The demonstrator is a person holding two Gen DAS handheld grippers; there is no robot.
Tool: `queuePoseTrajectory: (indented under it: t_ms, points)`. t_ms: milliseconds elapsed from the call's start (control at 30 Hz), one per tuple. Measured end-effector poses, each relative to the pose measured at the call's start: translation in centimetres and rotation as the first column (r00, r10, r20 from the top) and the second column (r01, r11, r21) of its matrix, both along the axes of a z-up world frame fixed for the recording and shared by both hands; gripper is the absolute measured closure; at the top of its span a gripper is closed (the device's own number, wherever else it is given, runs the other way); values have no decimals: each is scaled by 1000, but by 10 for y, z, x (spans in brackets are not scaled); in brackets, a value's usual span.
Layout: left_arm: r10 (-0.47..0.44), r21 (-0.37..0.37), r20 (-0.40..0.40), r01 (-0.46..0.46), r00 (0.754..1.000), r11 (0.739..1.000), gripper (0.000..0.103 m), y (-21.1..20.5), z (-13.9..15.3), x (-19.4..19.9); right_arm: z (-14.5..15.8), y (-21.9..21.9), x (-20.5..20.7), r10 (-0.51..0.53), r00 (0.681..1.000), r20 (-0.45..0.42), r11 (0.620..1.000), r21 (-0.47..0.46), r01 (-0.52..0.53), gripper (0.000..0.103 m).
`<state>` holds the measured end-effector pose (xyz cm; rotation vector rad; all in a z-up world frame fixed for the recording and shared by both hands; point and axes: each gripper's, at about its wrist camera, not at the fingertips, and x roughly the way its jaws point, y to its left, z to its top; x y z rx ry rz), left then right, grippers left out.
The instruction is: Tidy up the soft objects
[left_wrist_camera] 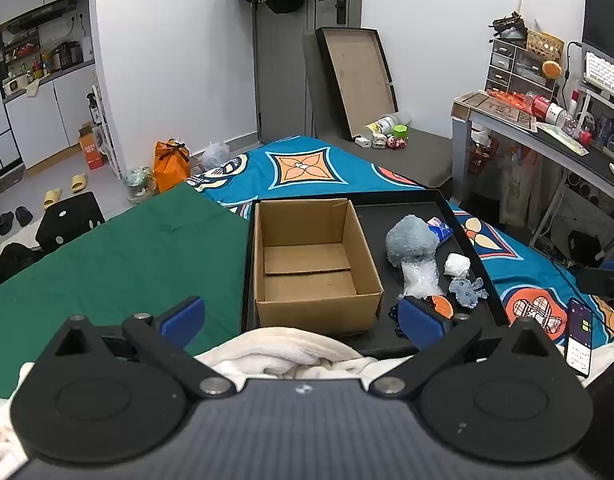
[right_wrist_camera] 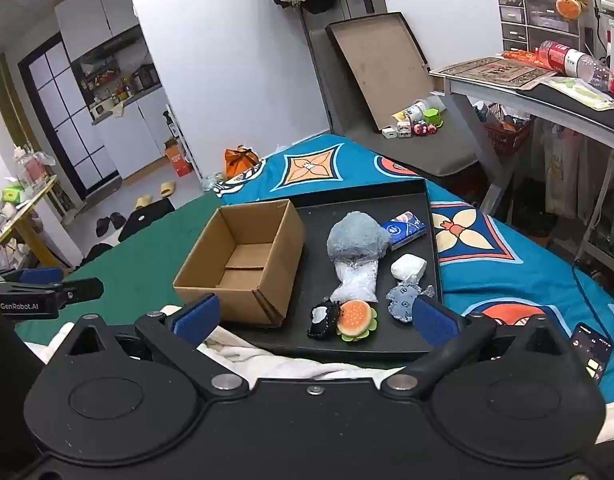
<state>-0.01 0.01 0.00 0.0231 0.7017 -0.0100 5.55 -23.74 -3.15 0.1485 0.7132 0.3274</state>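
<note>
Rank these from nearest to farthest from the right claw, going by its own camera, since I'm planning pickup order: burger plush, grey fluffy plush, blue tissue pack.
1. burger plush, near tray edge, between the open right claw fingers.
2. grey fluffy plush, mid-tray.
3. blue tissue pack, behind it, right.

Burger plush (left_wrist_camera: 441,305) half hidden behind blue pad (left_wrist_camera: 421,322).

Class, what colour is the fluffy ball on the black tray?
Grey-blue; the ball shows best in the right wrist view.
</note>
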Motion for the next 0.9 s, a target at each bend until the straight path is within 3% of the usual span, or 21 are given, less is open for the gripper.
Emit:
queuePoseTrajectory:
  t_ms: [900]
  points:
    - [-11, -29, -12, 11, 1000, 1000, 1, 1, 3, 0, 1, 6, 1, -7, 1000, -9, 1000, -28, 6, 0]
